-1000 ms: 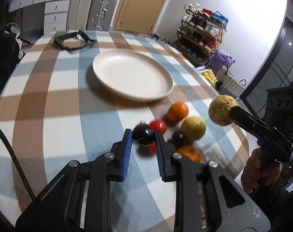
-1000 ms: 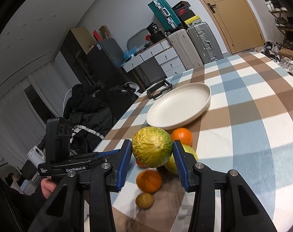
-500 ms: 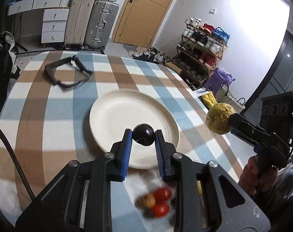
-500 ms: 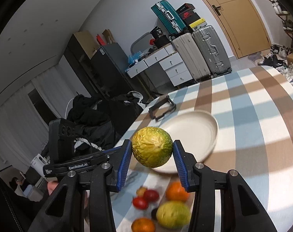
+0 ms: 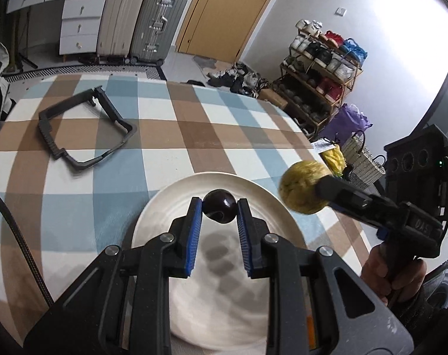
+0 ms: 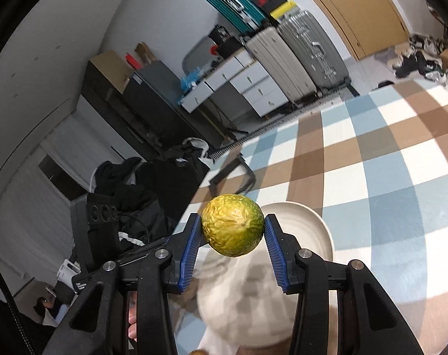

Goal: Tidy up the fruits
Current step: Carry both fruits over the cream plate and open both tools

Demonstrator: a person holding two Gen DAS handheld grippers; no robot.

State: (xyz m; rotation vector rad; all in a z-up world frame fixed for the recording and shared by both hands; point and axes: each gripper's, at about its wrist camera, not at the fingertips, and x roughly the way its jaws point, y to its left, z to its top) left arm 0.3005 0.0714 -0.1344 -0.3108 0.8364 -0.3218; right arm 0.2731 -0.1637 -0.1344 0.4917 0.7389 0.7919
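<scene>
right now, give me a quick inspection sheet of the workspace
surface: checked tablecloth in blue, brown and white.
job's things: white plate with nothing lying on it; dark round fruit and wrinkled yellow-green fruit, both held above it.
clutter: black folding frame lying beyond the plate.
grippers: left claw shut on the dark fruit; right claw shut on the yellow-green fruit.
cables: black braided cable along the left edge.
surroundings: suitcases, drawers, door, shoe rack.

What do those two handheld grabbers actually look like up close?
Both are matte black plastic frames with silver bolts and ribbed blue pads lining the jaws. The left gripper trails a braided black cable. The right gripper has a boxy black housing with round holes, held by a bare hand.
</scene>
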